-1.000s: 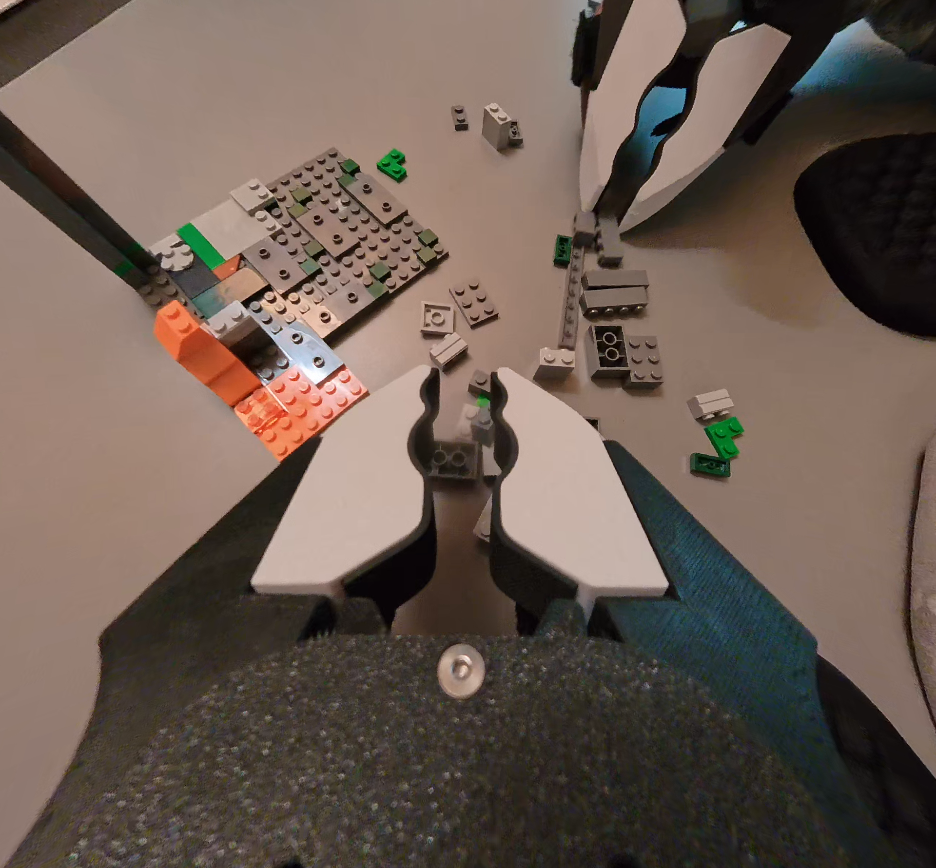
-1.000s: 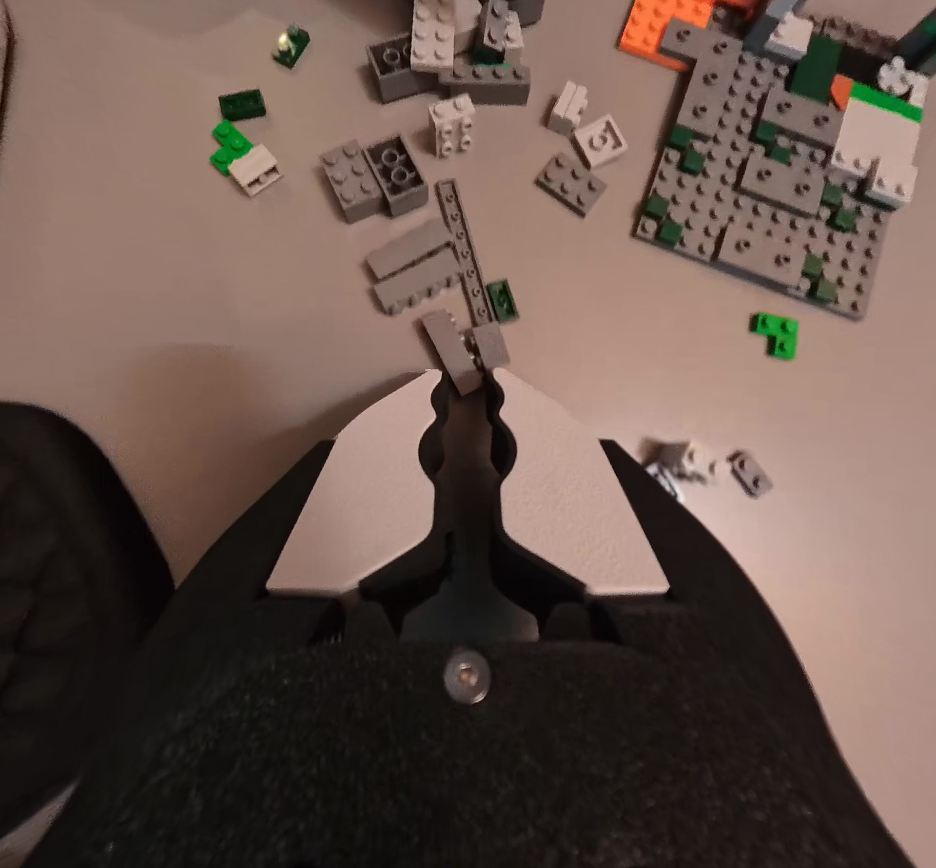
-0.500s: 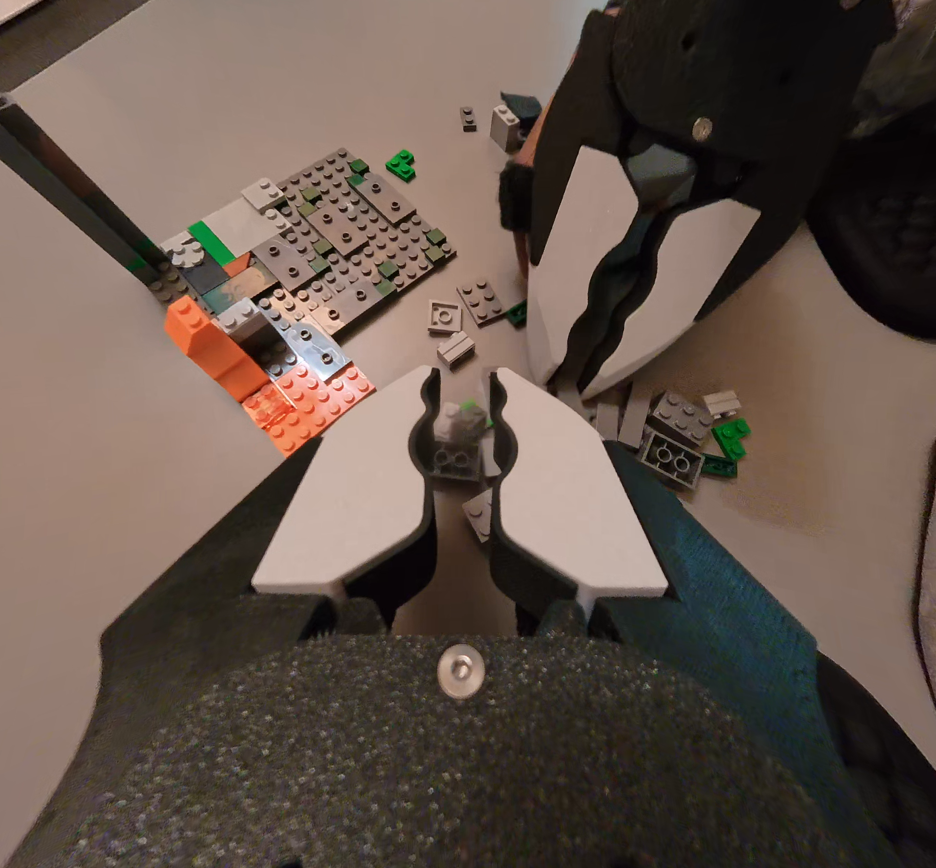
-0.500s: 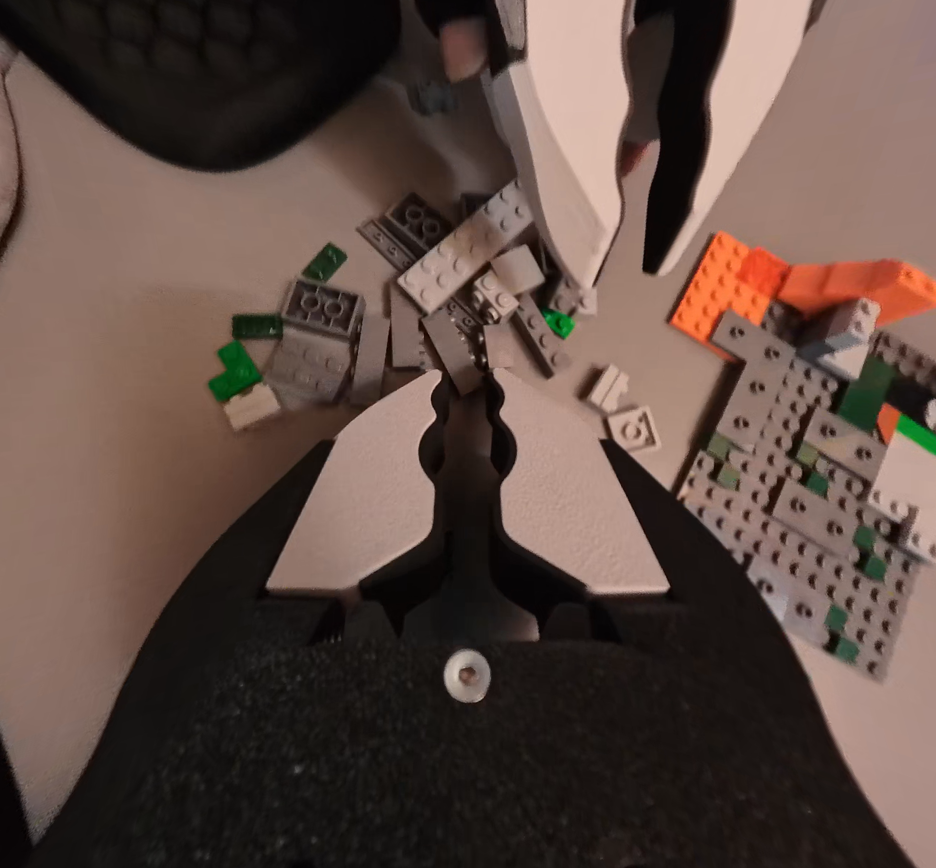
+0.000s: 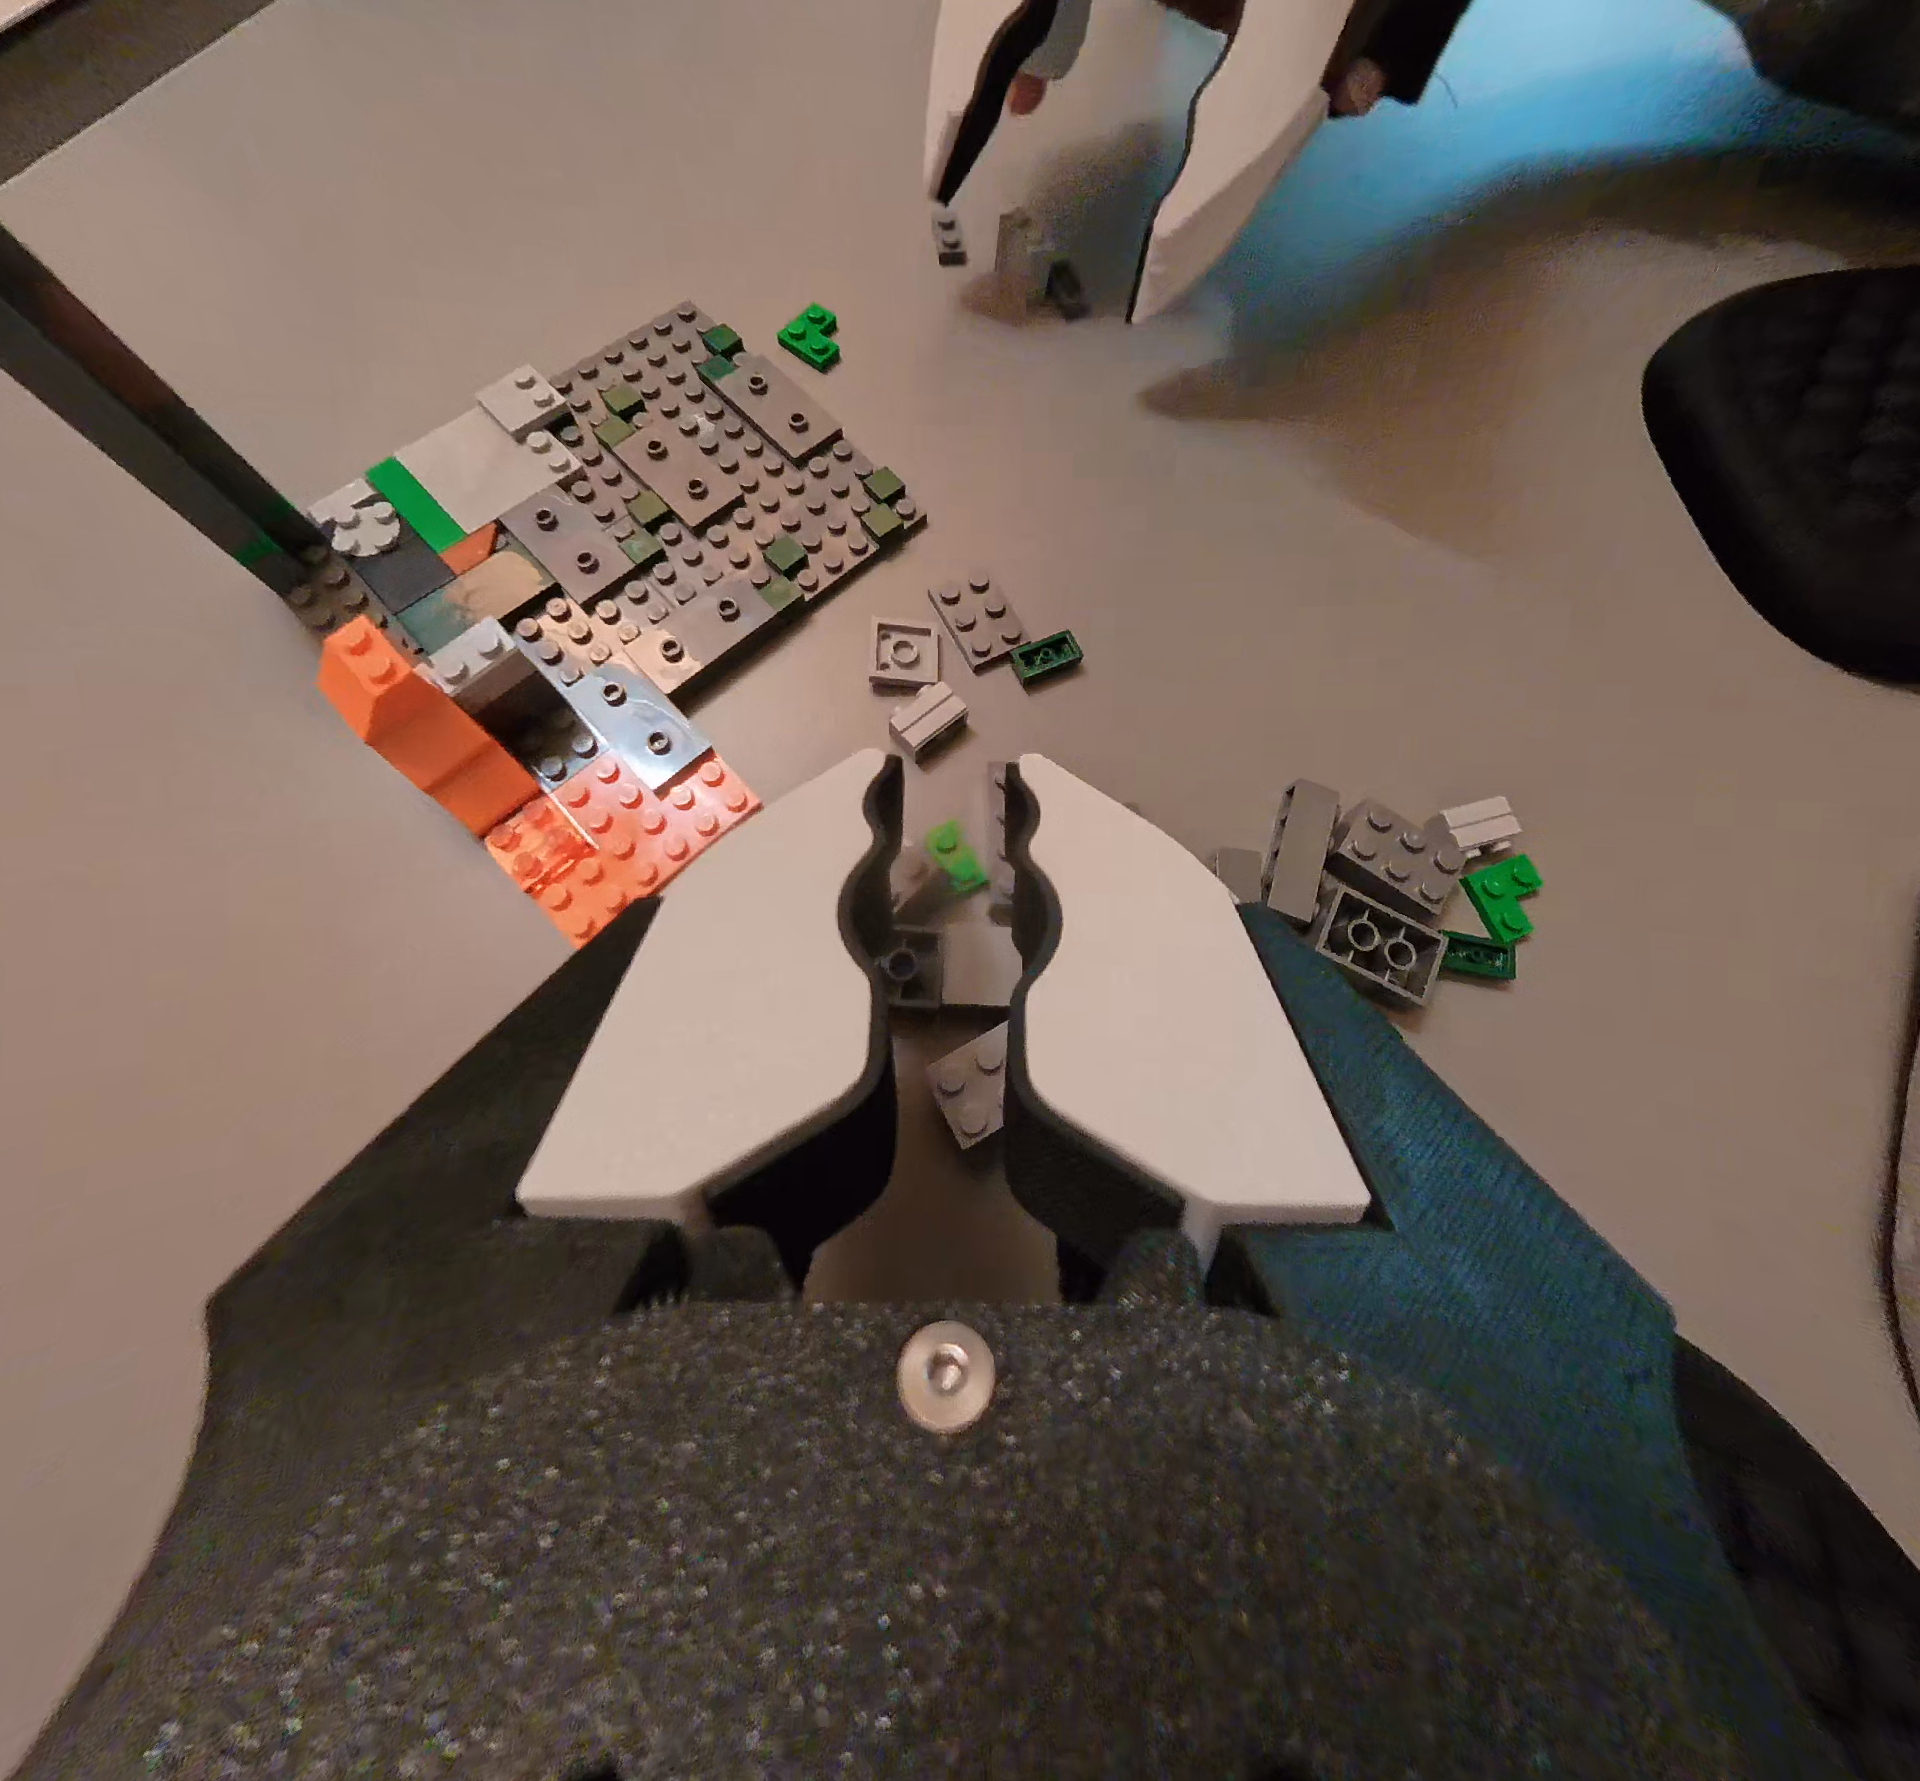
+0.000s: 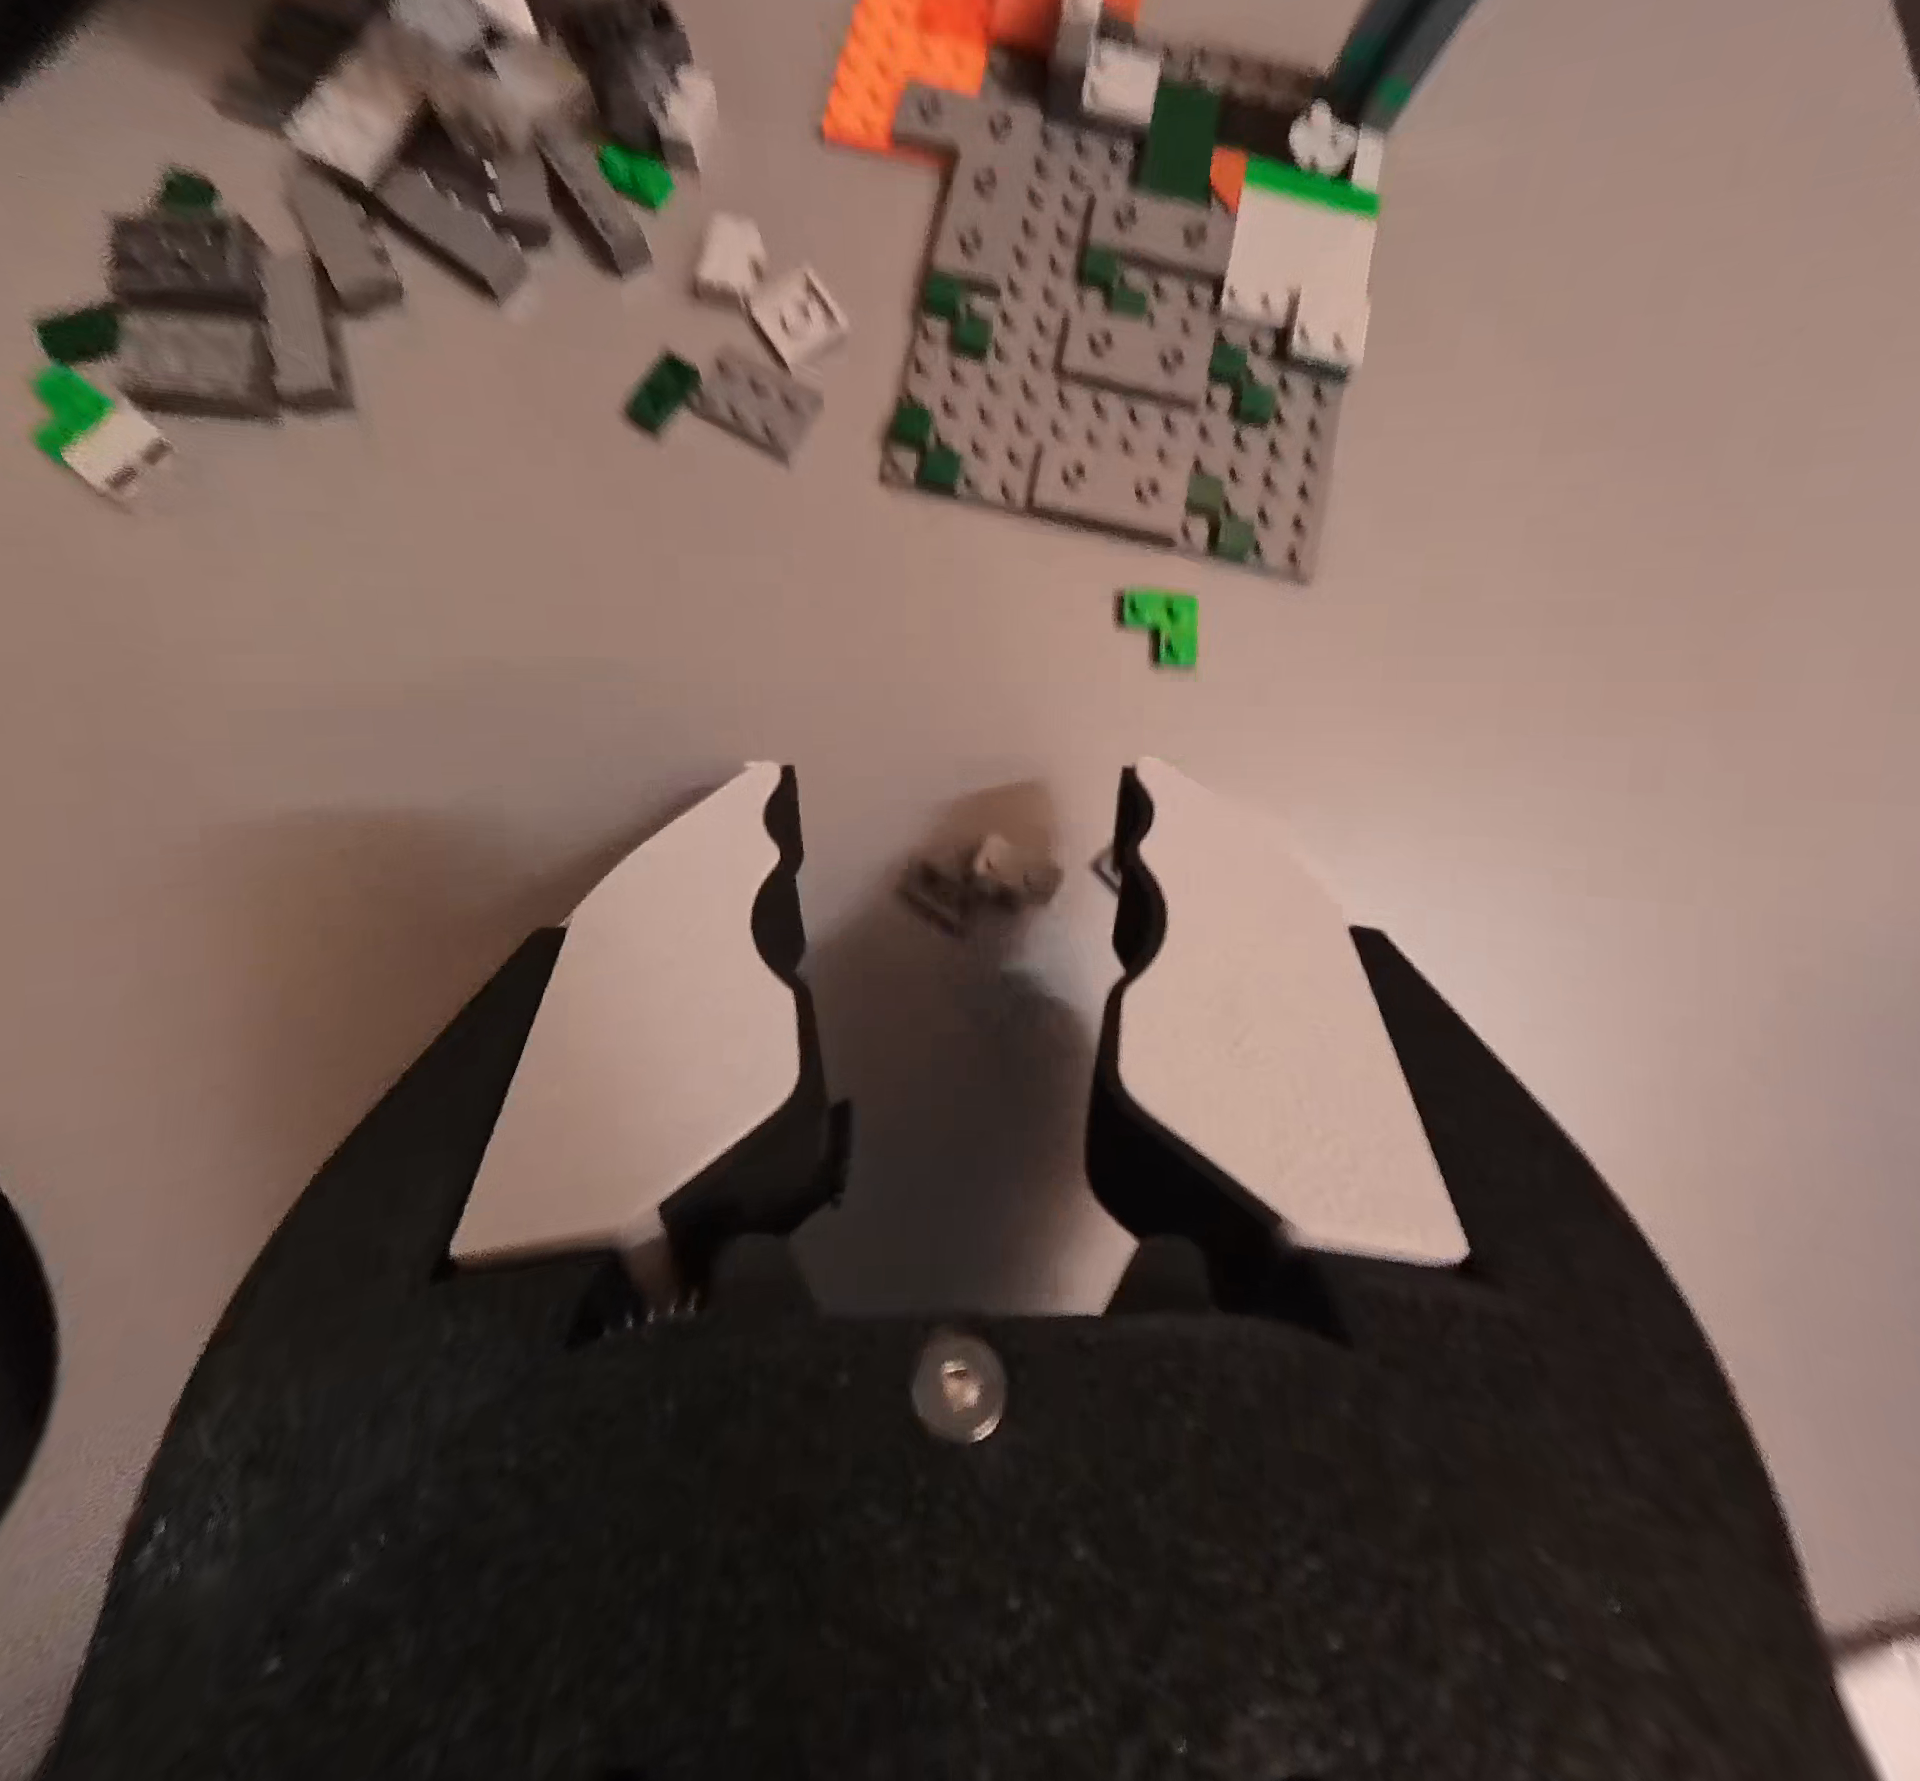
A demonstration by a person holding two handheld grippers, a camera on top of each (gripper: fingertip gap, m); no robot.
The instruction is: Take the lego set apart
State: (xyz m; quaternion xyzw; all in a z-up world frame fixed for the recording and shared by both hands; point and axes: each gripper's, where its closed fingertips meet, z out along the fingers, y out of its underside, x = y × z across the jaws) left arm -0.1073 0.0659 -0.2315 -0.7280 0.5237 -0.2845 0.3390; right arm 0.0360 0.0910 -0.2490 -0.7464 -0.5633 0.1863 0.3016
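Note:
The lego set [image 5: 717, 484] is a flat grey studded plate with dark green tiles and an orange block [image 5: 416, 723] at its near corner; it also shows in the right wrist view [image 6: 1112, 360]. My left gripper [image 5: 951, 775] is shut on a small grey brick cluster [image 5: 935, 962] with a bright green piece [image 5: 956, 853] on it, held just above the table. My right gripper [image 6: 956, 775] is open, its fingers on either side of small grey pieces [image 6: 977, 874] that lie on the table. It shows far off in the left wrist view [image 5: 1039, 256].
A pile of loose grey and green bricks [image 5: 1382, 879] lies right of my left gripper. More loose pieces [image 5: 935, 651] lie beside the plate, and a green L piece [image 5: 810, 334] beyond it. A black mesh object [image 5: 1797, 464] is at the right, a dark bar [image 5: 135, 443] at the left. The gap from one gripper's tips to the other's is roughly 15 cm.
My right gripper, shut on a grey piece, swung over the loose pile, then drew back to the far side and opened. Grey pieces now lie between its fingers. My left gripper kept its hold.

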